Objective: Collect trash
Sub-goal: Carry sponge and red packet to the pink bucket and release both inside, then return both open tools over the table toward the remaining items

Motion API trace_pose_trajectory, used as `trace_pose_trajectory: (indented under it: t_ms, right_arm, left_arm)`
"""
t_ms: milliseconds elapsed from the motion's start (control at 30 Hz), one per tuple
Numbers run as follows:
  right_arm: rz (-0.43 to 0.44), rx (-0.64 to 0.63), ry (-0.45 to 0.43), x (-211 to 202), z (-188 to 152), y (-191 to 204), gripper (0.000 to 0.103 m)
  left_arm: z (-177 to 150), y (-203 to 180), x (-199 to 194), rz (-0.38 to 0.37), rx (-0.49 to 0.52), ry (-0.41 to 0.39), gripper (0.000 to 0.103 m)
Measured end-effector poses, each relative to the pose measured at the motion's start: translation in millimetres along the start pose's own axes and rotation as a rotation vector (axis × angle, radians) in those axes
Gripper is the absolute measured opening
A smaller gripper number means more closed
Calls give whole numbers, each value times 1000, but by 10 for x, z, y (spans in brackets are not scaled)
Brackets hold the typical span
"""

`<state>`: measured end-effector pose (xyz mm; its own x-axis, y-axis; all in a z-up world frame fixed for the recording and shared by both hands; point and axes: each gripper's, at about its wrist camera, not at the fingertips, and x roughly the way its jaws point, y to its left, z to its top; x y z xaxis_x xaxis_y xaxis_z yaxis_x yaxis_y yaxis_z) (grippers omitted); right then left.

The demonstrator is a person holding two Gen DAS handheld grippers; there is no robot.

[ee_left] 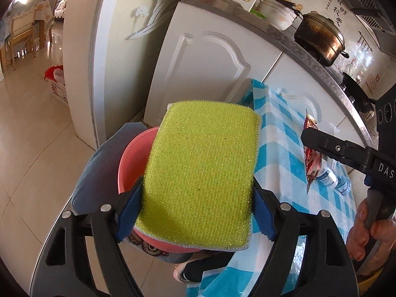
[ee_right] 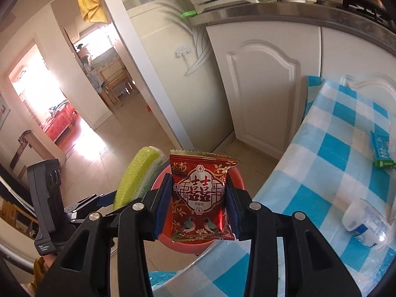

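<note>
My left gripper [ee_left: 198, 208] is shut on a yellow-green scouring sponge [ee_left: 203, 168], its blue pads pressing both long sides. Under the sponge sits a pink plastic basin [ee_left: 131, 163], off the table's edge. My right gripper [ee_right: 199, 205] is shut on a red foil snack packet [ee_right: 201, 198], held upright over the same basin [ee_right: 188, 246]. In the left wrist view the packet [ee_left: 313, 153] shows edge-on at the tip of a right gripper finger [ee_left: 334, 147]. The sponge [ee_right: 136, 178] stands just left of the packet in the right wrist view.
A table with a blue-and-white checked cloth [ee_right: 334, 160] carries a small clear plastic bottle [ee_right: 366, 225] and a green packet [ee_right: 382, 153]. White cabinet doors [ee_left: 205, 69] and a steel counter with pots stand behind. A grey-blue cloth [ee_left: 99, 173] lies beside the basin. A hand [ee_left: 366, 232] grips the right handle.
</note>
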<state>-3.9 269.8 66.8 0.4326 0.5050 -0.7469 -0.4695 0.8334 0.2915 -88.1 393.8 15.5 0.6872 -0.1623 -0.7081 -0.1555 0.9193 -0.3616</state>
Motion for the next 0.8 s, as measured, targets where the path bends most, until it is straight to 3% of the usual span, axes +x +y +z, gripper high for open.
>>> trace_pose_trajectory:
  t_ms: [133, 233, 367, 600, 667, 800]
  right_arm:
    - [-22, -24, 57, 303, -41, 76, 48]
    - [-41, -20, 68, 451, -90, 82, 66]
    - [-44, 16, 37, 398, -122, 17, 75]
    - [-51, 88, -68, -15, -115, -188, 82]
    - [-58, 102, -110, -158, -135, -238, 88]
    - [-51, 146, -174, -402, -219, -337, 89]
  left_arm:
    - [-42, 111, 328, 47, -23, 72, 82]
    - [-98, 158, 532, 79, -31, 111, 88]
    - [-139, 231, 675, 119, -41, 144, 91]
    - [-104, 350, 450, 162, -50, 78, 92]
    - [-107, 374, 356, 175, -55, 56, 92]
    - [-157, 350, 231, 188, -47, 32, 92]
